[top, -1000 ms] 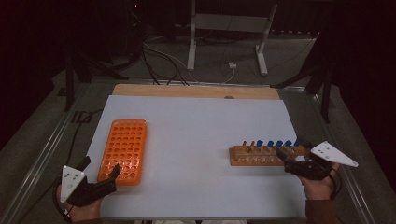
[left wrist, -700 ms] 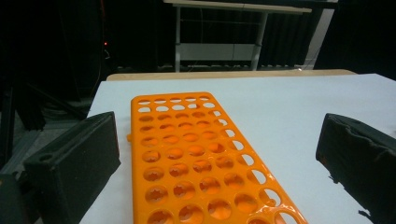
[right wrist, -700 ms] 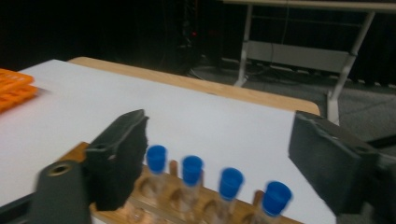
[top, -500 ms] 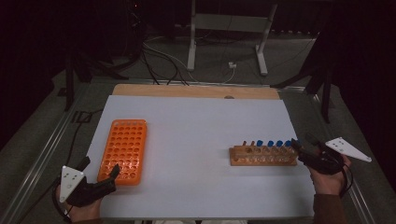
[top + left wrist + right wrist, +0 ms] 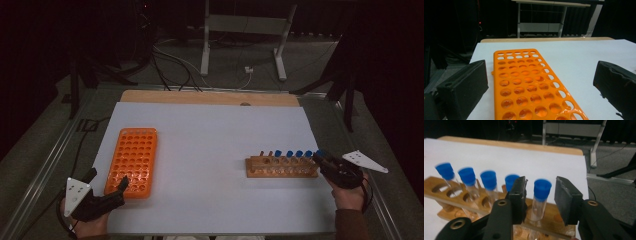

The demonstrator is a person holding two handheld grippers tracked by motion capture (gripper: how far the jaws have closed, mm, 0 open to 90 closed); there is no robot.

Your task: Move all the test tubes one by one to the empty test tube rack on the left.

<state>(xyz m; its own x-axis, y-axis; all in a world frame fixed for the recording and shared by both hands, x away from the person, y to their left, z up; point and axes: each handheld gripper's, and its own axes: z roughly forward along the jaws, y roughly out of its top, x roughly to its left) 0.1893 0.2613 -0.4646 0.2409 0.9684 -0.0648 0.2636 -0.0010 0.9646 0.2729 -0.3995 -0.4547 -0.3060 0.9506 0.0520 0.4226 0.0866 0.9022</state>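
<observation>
A wooden rack (image 5: 280, 167) at the right of the white table holds several clear tubes with blue caps (image 5: 489, 180). My right gripper (image 5: 318, 159) is at the rack's right end. In the right gripper view its jaws (image 5: 541, 195) flank the end tube (image 5: 542, 188) with a small gap on each side; they have just been closing and the pads do not touch the tube. An empty orange rack (image 5: 132, 160) lies at the left. My left gripper (image 5: 107, 179) stands wide open at that rack's near end (image 5: 524, 82), holding nothing.
The white sheet (image 5: 210, 135) covers the table, with a bare wooden strip (image 5: 210, 97) along its far edge. Metal rails run down both sides of the table. Beyond it stand a metal frame (image 5: 240, 30) and floor cables (image 5: 170, 60).
The right gripper has shifted right and down to the end of the wooden rack, and its jaws have narrowed around the end tube. The left gripper has stayed still.
</observation>
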